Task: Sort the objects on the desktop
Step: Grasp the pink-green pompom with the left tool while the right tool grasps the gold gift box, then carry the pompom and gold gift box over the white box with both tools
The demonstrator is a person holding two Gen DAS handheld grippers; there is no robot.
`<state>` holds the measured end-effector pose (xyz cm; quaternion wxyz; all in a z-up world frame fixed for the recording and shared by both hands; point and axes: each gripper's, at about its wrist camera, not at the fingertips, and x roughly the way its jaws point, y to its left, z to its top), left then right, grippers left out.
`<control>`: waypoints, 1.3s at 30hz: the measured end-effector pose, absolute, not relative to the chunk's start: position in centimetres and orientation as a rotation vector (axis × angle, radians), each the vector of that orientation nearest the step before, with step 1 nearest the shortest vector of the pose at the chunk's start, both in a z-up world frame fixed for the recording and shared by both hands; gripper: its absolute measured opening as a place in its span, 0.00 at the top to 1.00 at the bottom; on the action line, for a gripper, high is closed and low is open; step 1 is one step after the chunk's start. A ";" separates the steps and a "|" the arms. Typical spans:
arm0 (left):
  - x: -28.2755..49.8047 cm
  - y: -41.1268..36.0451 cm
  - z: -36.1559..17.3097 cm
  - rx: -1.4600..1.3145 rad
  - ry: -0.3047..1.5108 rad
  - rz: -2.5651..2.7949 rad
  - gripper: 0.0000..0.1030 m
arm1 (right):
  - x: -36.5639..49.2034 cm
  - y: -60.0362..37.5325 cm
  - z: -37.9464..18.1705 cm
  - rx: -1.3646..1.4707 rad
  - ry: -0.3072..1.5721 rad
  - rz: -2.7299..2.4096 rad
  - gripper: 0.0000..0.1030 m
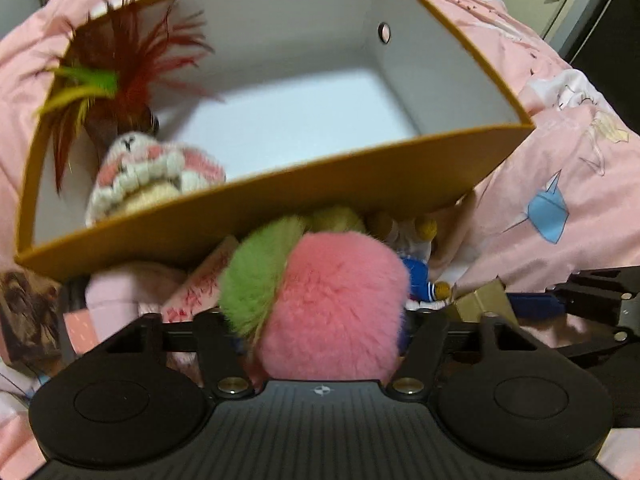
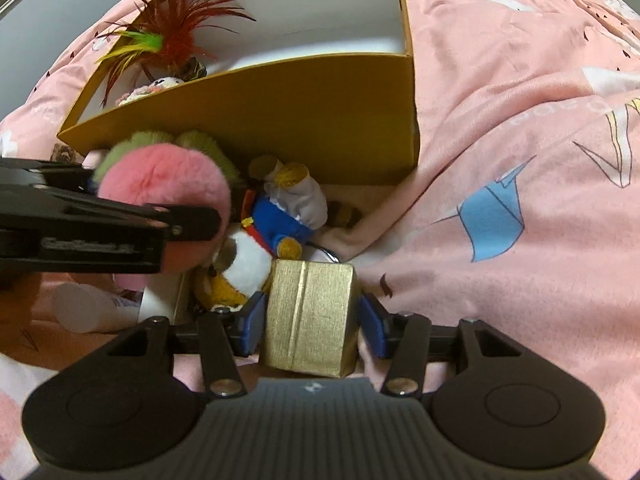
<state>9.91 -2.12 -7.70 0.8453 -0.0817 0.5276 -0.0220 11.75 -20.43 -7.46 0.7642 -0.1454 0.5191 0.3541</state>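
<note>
We had left gripper (image 1: pixel 320 320) clenched on fluffy pink-and-green pompom (image 1: pixel 332 304), below near wall of mustard cardboard box (image 1: pixel 280 208); right gripper (image 2: pixel 308 316) clamped gold ribbed gift box (image 2: pixel 308 316) on pink bedspread (image 2: pixel 500 120). Risks we judged: pompom snagging box wall, soft fur slipping free.

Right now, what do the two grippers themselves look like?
Both are matte black: ribbed body with a small white round logo, two round discs and brass screws. The right gripper has blue fingertips. The left gripper shows black finger links; its fingertips are hidden. No cables visible.

matte black fingers (image 2: pixel 248 326), blue pads (image 2: pixel 374 326)
</note>
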 end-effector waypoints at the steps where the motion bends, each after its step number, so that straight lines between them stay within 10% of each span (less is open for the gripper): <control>1: 9.8 -2.1 -7.7 -0.182 1.108 -0.047 0.39 | 11.8 -20.5 -7.5 -0.311 1.127 0.769 0.48; 9: 7.8 -2.1 -6.4 -0.152 1.025 -0.046 0.52 | 11.2 -20.9 -6.5 -0.282 1.102 0.783 0.49; 39: 5.2 0.1 3.0 -0.187 0.758 -0.059 0.53 | 12.1 -20.9 7.6 -0.060 0.715 0.951 0.49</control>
